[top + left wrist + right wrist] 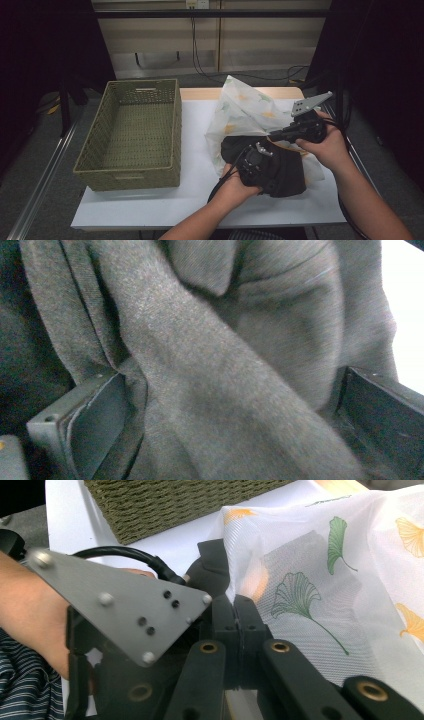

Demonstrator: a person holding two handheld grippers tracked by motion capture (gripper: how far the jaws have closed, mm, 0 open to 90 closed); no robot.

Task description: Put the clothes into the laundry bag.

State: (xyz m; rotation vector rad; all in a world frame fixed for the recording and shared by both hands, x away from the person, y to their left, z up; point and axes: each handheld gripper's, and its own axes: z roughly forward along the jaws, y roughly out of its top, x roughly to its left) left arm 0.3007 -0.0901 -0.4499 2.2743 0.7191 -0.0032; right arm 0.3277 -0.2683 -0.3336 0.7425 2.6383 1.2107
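Note:
A dark grey garment [289,172] lies bunched on the white table, partly under a sheer white mesh bag [242,112] printed with green and yellow leaves. My left gripper [262,167] presses into the garment; in the left gripper view its jaws stand apart, so the left gripper [225,415] is open with a thick fold of the grey garment [210,355] between them. My right gripper [273,134] reaches in from the right at the bag's lower edge. In the right gripper view the right gripper [237,604] is shut, pinching the edge of the mesh bag [320,580].
A green woven basket [127,176] stands empty on the left half of the table [197,125]; its wall [175,505] also shows in the right gripper view. The left gripper's grey plate [125,610] and cable sit close beside my right jaws.

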